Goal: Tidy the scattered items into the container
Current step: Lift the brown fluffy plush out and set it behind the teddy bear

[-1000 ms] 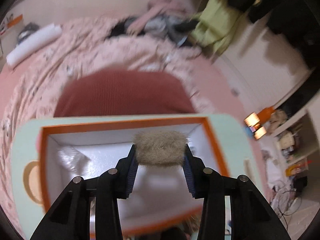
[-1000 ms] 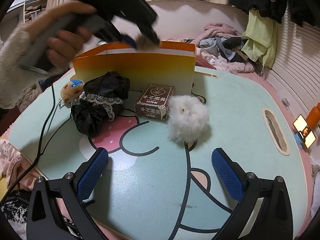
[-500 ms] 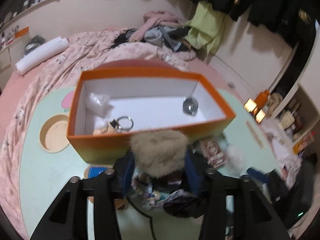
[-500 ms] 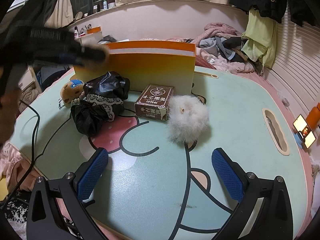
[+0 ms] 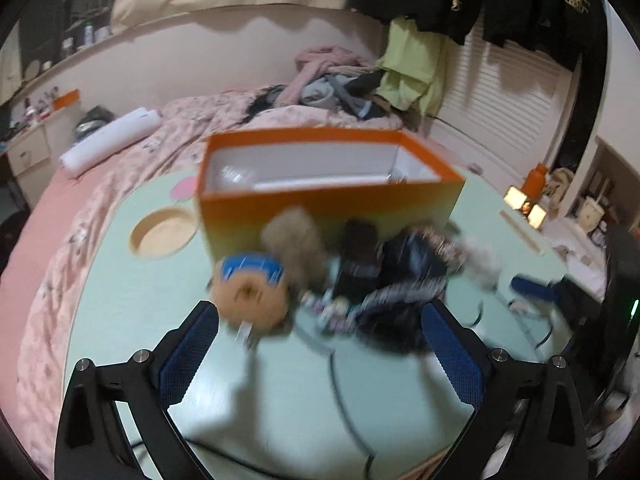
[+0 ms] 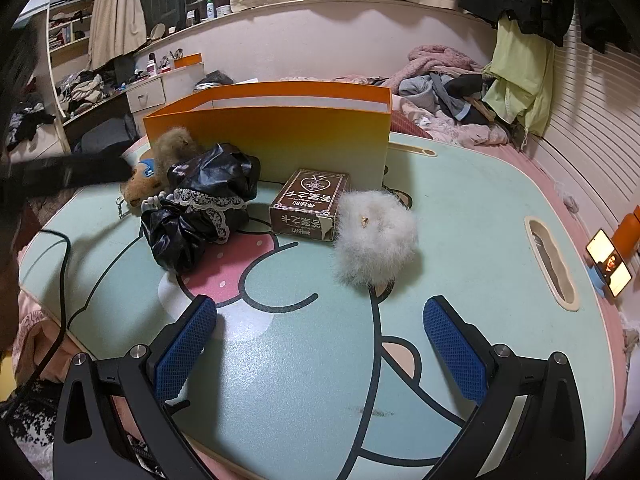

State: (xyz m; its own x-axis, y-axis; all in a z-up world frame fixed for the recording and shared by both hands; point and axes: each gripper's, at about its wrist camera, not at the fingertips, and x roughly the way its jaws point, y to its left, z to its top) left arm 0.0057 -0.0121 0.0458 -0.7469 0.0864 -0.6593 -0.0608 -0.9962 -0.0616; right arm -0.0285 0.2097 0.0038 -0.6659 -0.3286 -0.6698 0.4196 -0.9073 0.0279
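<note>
Released since a second ago, the tan fur ball [image 5: 296,244] now lies outside the orange box [image 5: 328,204], against its near wall beside the brown plush toy [image 5: 250,292]. The left gripper [image 5: 320,344] is opening, nothing between its jaws, probably just short of the blurred black scrunchies [image 6: 200,208]. The right gripper [image 6: 320,344] hangs spread wide and empty over bare table [image 6: 480,216]. The card box [image 6: 310,206] and white pompom [image 6: 374,248] lie apart from the table's edges.

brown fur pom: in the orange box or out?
Out. The brown fur pom sits on the table against the orange box's outer front wall, beside the plush keychain.
</note>
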